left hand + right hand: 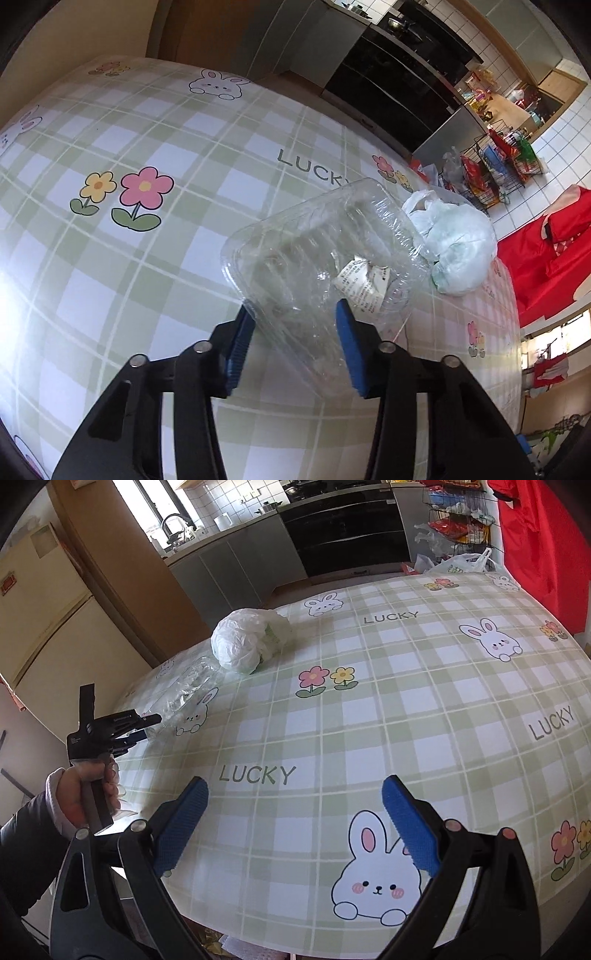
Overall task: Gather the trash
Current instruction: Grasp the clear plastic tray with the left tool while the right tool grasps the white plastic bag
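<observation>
A: Our left claw point(295, 325) pinches the clear plastic clamshell point(321, 258), label scrap point(364, 286) inside; white bag wad point(458, 240) just beyond it.
B: Our right claw point(295, 812) gapes wide, nothing between its pads, above the counter point(369, 709).

Clear plastic clamshell container point(317, 254), empty, a crumpled printed label inside, tilted between the left tool point(295, 325) pads. Beyond it, a crumpled white plastic bag point(454, 243) lies on the counter point(147, 258).
</observation>
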The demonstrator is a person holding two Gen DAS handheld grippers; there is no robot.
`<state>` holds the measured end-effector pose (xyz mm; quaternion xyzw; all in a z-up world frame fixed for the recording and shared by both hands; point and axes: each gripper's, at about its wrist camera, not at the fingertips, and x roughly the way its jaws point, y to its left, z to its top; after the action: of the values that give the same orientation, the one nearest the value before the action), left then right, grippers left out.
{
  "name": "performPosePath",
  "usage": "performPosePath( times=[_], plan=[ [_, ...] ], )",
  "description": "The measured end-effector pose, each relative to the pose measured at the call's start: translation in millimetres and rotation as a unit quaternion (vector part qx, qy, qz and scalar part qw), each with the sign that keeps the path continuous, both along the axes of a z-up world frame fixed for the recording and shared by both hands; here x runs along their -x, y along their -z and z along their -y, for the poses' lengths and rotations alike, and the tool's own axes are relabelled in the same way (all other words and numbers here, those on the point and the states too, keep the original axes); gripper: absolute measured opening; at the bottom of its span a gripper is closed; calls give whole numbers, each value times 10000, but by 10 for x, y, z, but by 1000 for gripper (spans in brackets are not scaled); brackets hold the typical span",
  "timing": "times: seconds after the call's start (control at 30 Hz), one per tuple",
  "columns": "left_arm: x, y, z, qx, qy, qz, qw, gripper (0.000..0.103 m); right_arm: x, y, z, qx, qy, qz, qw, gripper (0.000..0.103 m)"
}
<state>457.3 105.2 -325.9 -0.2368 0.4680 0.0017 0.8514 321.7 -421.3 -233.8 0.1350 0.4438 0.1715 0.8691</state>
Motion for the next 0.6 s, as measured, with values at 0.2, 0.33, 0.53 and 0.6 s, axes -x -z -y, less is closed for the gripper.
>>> performPosePath(
  times=[0.2,0.33,0.53,0.6],
  plan=[
    [226,-69,-232,-5,-85,326,9994,10,-286,-97,-216,183,-293,61,9994,94],
    [553,-275,-432,-55,1,728,9973,7,-574,-131,-490,541,-650,270,9960,94],
    [1054,-469,-908,110,-456,993,9939,7,-1254,-190,-952,866,-681,716,9913,97],
    [1267,-489,-1063,146,-644,1084,9919,7,-1508,-159,-1145,1125,-677,832,9878,97]
  ],
)
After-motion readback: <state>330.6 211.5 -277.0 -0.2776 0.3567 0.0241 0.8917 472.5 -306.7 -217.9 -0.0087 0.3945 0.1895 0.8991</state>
